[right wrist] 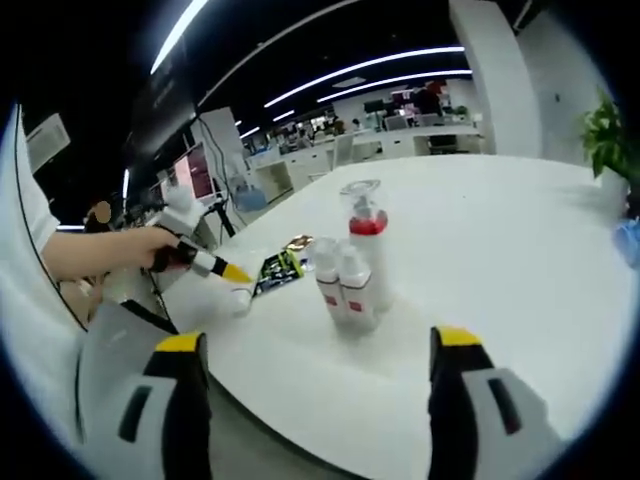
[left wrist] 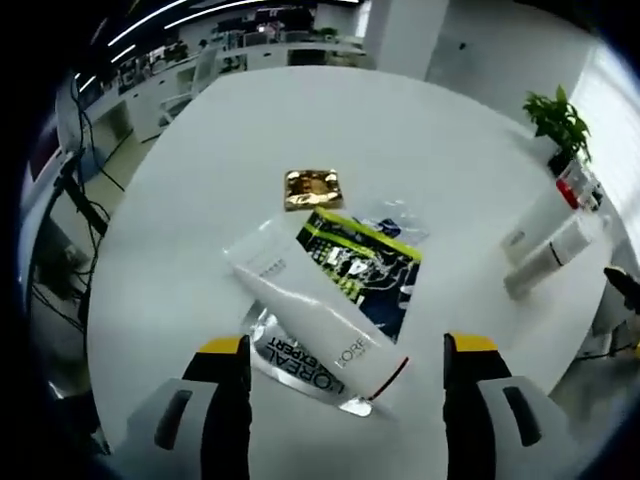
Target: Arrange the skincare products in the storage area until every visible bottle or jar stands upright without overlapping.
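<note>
A large round white table [left wrist: 400,140] carries everything. In the left gripper view, near its close edge, a white tube [left wrist: 318,318] lies flat on its side, slanting across the view, with a thin red band near one end and the letters "ORE" readable on it. Under it lies a silver sachet [left wrist: 290,362] printed "L'ORÉAL EXPERT", and touching them is a dark blue and lime-green flat packet [left wrist: 365,268] whose small print is too fine to read. Just beyond that a crumpled clear wrapper [left wrist: 392,218] and a small shiny gold sachet [left wrist: 313,188] lie on the table. Well apart, toward the far right edge, two white bottles [left wrist: 552,238] stand close together by a green potted plant [left wrist: 560,125]. The left gripper [left wrist: 346,372] has its yellow-tipped jaws spread wide on either side of the tube's end, gripping nothing. In the right gripper view the two white bottles [right wrist: 342,282] with red labels stand upright and touching, with a taller clear pump bottle [right wrist: 368,235] with a red collar right behind them. The right gripper [right wrist: 318,368] is likewise wide open and empty, near the table edge. To the left a person's hand [right wrist: 135,248] holds the left gripper over the packets.
</note>
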A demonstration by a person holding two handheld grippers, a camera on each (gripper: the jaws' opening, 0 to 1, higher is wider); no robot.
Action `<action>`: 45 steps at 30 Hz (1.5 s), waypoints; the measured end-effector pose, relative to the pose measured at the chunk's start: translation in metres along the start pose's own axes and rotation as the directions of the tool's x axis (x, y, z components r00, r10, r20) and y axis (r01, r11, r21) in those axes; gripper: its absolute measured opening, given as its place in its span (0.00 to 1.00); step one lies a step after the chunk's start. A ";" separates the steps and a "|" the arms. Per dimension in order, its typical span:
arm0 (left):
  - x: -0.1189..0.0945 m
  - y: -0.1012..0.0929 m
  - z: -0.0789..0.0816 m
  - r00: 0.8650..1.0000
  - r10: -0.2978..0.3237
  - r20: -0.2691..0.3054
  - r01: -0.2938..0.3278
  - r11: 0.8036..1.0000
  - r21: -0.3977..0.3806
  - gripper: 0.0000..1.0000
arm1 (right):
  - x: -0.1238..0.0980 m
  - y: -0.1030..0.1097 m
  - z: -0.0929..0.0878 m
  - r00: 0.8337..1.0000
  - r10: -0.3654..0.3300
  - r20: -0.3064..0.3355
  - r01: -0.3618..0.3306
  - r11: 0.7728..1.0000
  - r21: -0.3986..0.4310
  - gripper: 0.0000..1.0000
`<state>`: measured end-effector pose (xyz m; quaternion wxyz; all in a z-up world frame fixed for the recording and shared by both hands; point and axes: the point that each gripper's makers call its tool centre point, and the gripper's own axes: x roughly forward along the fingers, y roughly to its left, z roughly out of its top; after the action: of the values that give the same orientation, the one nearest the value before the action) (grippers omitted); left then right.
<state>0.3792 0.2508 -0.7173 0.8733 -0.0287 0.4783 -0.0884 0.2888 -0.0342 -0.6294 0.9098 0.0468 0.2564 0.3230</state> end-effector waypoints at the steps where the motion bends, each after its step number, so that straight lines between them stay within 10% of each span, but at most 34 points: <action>1: 0.002 0.001 0.002 1.000 0.008 -0.001 -0.008 1.000 -0.003 0.72 | 0.000 0.000 0.000 1.000 -0.001 0.001 0.001 1.000 0.000 0.92; 24: 0.037 0.024 0.010 0.985 0.170 0.005 -0.169 0.984 -0.058 0.52 | -0.001 -0.007 0.000 0.999 -0.032 0.005 0.032 0.999 0.019 0.91; 45: 0.035 0.023 0.016 0.989 0.131 0.066 -0.123 0.986 -0.108 0.34 | -0.006 -0.008 0.002 0.999 -0.047 0.012 0.047 0.999 0.022 0.91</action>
<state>0.4139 0.2670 -0.7407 0.8914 -0.0466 0.4508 -0.0065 0.2902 -0.0444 -0.6271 0.9181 0.0527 0.2553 0.2985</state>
